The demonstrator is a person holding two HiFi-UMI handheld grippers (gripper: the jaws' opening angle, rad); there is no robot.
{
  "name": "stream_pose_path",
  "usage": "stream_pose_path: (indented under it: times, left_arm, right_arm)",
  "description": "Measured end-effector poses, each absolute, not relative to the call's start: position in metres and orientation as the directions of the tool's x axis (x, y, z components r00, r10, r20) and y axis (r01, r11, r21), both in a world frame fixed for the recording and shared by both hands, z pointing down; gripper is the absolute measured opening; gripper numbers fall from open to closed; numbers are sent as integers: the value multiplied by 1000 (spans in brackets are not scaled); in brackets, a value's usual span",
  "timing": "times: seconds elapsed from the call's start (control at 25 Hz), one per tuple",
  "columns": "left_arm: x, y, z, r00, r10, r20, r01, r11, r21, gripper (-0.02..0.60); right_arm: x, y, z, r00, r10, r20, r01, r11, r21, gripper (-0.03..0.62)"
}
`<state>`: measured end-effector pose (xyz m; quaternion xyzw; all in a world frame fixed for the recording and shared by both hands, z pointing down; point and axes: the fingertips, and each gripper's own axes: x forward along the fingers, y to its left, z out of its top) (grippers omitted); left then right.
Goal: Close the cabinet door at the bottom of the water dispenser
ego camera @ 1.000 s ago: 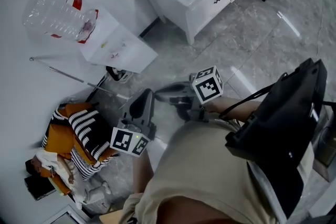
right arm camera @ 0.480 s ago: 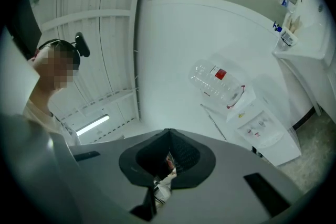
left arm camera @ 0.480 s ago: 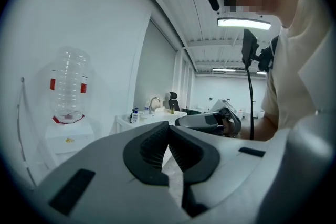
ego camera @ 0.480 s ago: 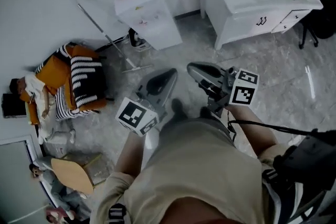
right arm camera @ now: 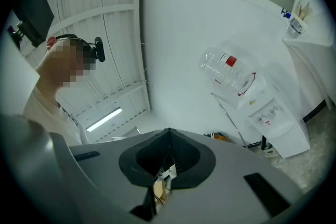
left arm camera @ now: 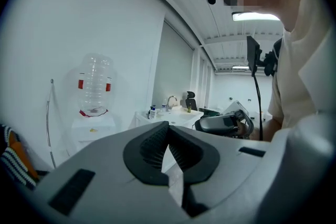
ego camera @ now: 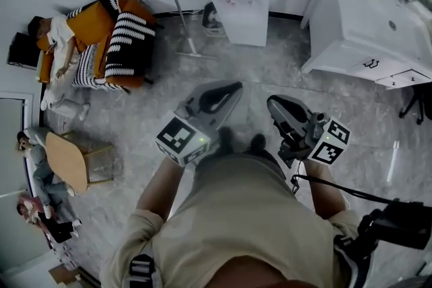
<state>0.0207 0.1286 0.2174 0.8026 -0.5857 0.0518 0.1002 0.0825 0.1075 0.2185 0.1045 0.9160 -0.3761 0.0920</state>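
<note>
The person is standing out on the grey floor, facing the water dispenser [ego camera: 237,0], which is sitting against the far wall, with a long-handled mop [ego camera: 177,3] leaning just to its left and a white sink cabinet [ego camera: 358,44] off to its right. The cabinet door is lying at the foot of that white body, down by the floor (from here I am not making out whether it is ajar or which way it is swinging).

The left gripper [ego camera: 233,86] is carrying its jaws clenched together with nothing between them, and the right gripper [ego camera: 273,102] is looking pinched closed and empty as well. Both are being held in front of the person's waist, well apart from the dispenser, with open floor lying between.

What the coming move is hinging on is this: the dispenser is lying straight ahead and lower than the tongs are riding. The left gripper is pointing almost directly at it and appears the nearer of the two. The right one is sitting a little further back and off to the sink side. I am judging that the person is needing to close the gap and bring a gripper low before any push on the door.
</note>
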Motion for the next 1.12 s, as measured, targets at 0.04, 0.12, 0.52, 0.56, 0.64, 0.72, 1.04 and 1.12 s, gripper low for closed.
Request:
stream_pose_path:
  times: [0.04,0.12,0.52,0.56,0.64,0.72,1.04,1.12]
  left_arm:
    - [19,131,216,305,-932,196,-952,-289,104,-8]
    - [18,138,214,304,-933,193,-952,-290,95,-8]
    - [1,189,208,365,-919,151,-931,-356,86,-8]
    - [-2,196,206,379,-914,145,-925,-370,85,-8]
    - [-7,212,206,390,-911,135,-920,-380,95,-8]
    - [-12,226,204,398,-910,116,-915,-386,116,-8]
    - [-25,272,220,483,-871,82,-869,-467,160,-8]
    - [-37,280,227,521,-850,78,-846,-503,175,-8]
  right_arm:
    - [78,111,218,-959,132,-250,270,689,-673,17]
    - [69,119,218,-957,151,-249,283,679,-677,17]
    - [35,165,216,-977,125,-171,208,716,-667,17]
    - [31,170,217,-979,114,-168,199,702,-684,17]
    - [23,183,219,-983,103,-153,182,675,-715,17]
    - [15,198,220,-986,104,-128,165,671,-723,17]
    - [-1,252,232,-996,30,-84,82,678,-730,17]
    - [-10,260,245,-998,-18,-58,31,667,-744,17]
